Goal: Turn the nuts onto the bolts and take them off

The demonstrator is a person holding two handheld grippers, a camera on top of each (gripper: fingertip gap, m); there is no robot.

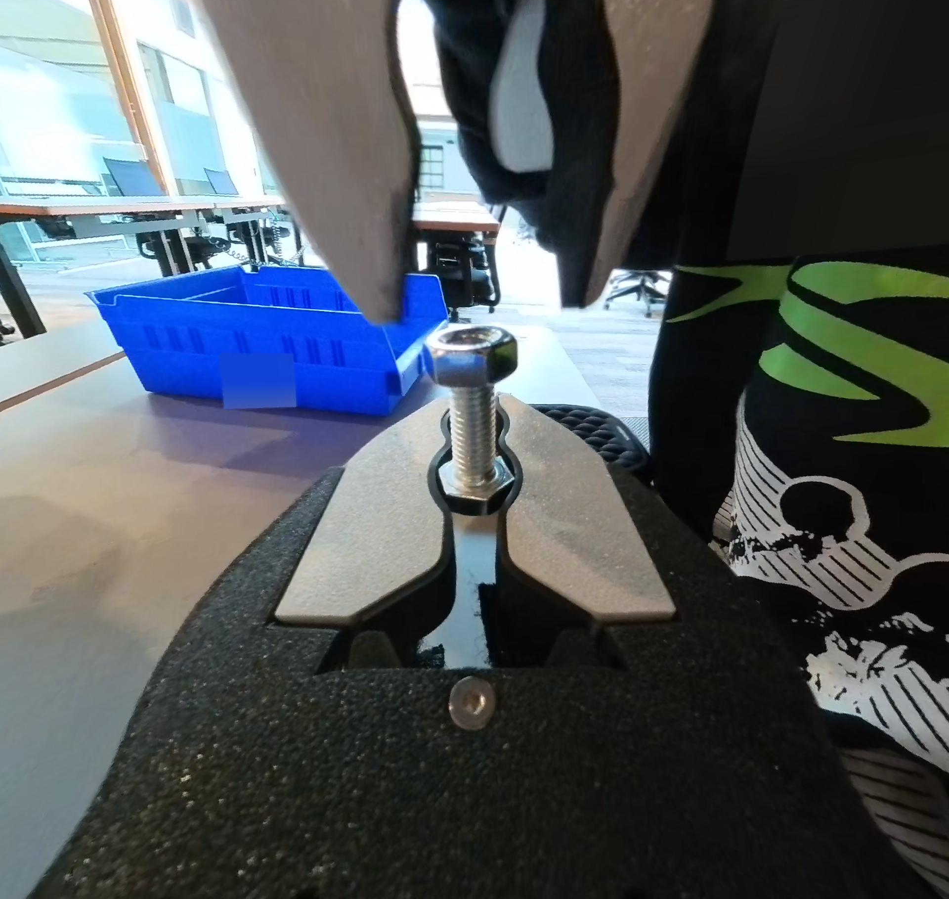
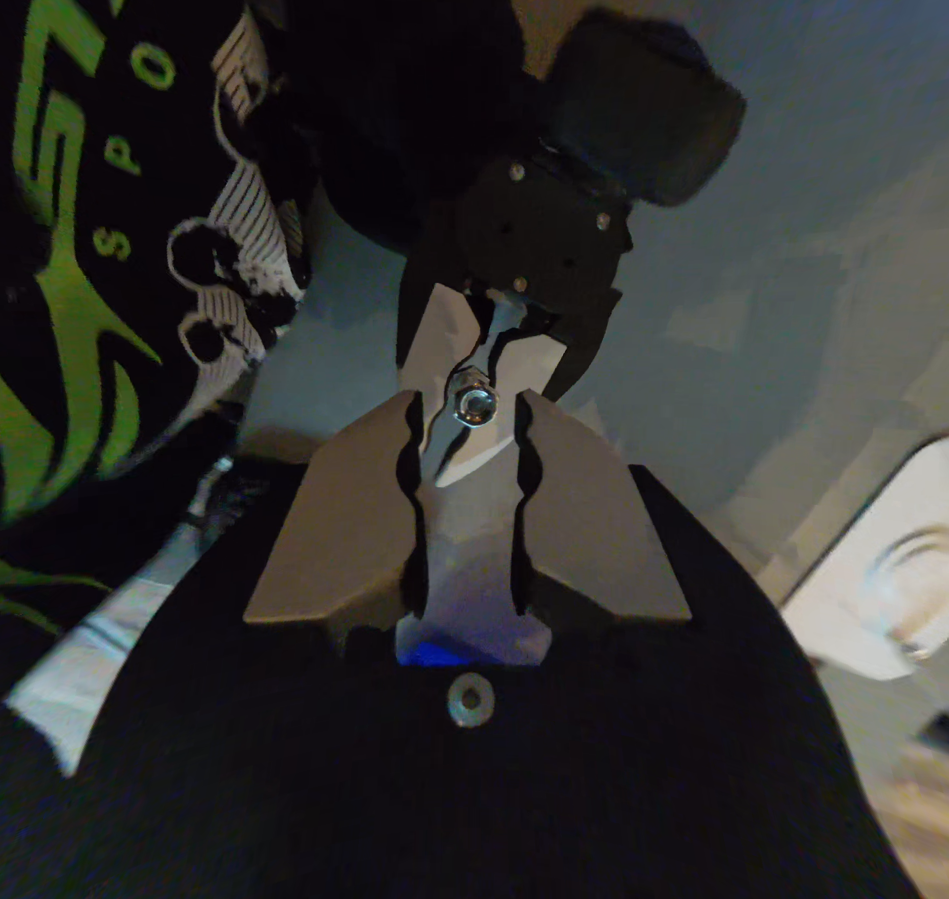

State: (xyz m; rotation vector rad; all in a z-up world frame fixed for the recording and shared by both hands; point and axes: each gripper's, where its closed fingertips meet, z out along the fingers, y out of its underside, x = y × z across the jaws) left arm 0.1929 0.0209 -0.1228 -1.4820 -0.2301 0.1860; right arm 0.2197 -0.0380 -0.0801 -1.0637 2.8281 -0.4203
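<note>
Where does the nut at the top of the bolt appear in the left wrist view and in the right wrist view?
Left wrist view: the nut sits just above centre, on the upper end of the upright bolt, with the blue bin behind it.
Right wrist view: the nut is near centre, seen end-on, beyond the open jaws.
Shared landmark: the person's black shirt with green print, at the right edge in the left view, the left edge in the right view.

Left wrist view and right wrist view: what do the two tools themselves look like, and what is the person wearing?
Each tool, left and right, has a rough black textured body with one silver screw at its centre, and two flat grey fingers with wavy black inner edges. No cables show. The person wears a black top with green and white print.
</note>
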